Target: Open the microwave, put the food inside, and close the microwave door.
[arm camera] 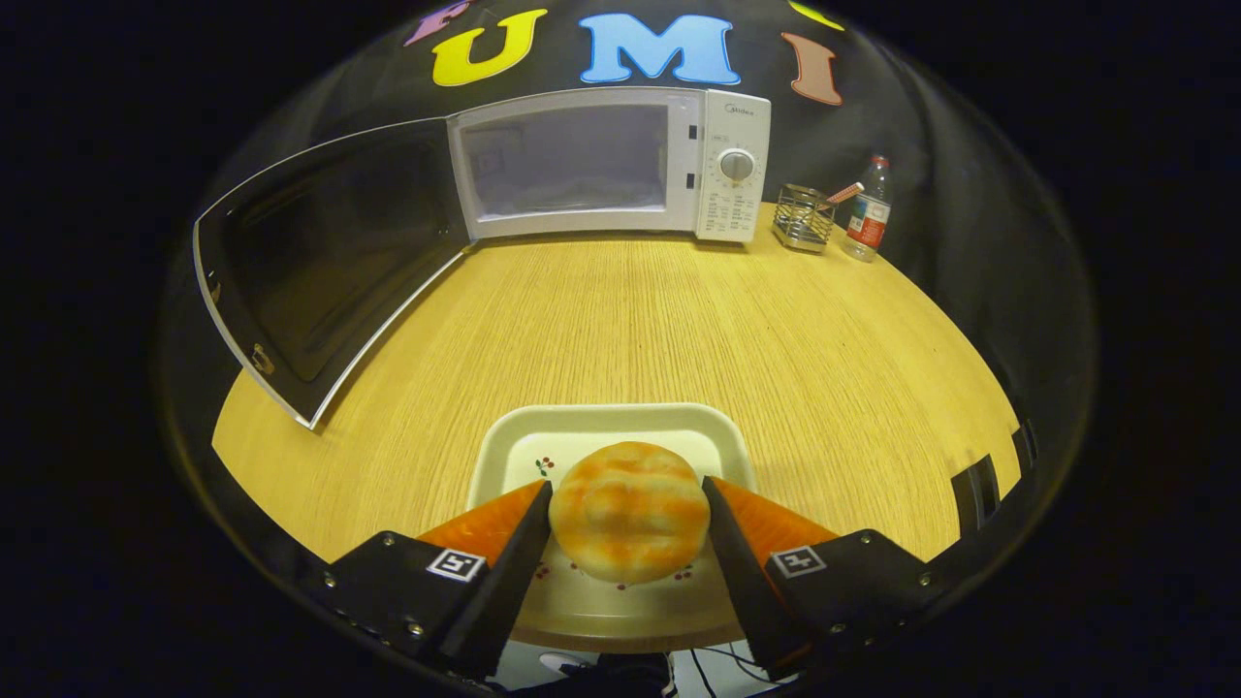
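Note:
A white microwave (pixel 620 160) stands at the back of the wooden table, its dark door (pixel 310 262) swung wide open to the left and its cavity bare. Close in front, a round golden bun (pixel 630 509) sits on a cream tray (pixel 601 427) with a small flower print. My gripper (pixel 628 490) has one finger against each side of the bun, pressing on it. Whether the bun still rests on the tray or is just lifted off it I cannot tell.
Right of the microwave stand a wire-mesh holder (pixel 803 218) with a utensil in it and a plastic water bottle (pixel 868 211). Bare wooden tabletop (pixel 679 320) stretches between the tray and the microwave. The open door juts out over the table's left side.

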Tool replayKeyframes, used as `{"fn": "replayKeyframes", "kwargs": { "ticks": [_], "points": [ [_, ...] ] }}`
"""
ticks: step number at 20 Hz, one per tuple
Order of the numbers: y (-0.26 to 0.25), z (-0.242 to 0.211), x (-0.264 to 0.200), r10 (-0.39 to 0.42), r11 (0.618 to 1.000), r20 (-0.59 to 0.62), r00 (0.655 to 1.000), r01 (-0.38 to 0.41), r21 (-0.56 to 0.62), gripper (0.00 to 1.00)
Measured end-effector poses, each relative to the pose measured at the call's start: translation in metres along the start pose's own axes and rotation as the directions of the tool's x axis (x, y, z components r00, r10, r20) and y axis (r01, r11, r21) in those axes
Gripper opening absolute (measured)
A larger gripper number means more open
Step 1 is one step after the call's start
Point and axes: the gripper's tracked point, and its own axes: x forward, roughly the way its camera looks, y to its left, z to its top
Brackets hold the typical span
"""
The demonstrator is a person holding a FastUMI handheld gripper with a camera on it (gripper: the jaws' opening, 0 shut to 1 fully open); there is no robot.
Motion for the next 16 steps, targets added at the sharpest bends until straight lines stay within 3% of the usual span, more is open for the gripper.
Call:
{"fn": "replayKeyframes", "kwargs": {
  "ticks": [3, 4, 16],
  "points": [
    [0.004, 0.004, -0.003, 0.045, 0.999, -0.005, 0.999, -0.045, 0.007, 0.83],
    [0.005, 0.008, -0.004, 0.056, 0.998, 0.004, 0.998, -0.056, 0.017, 0.76],
    [0.032, 0.129, -0.01, 0.174, 0.977, 0.218, 0.96, -0.195, 0.081, 0.76]
  ]
}}
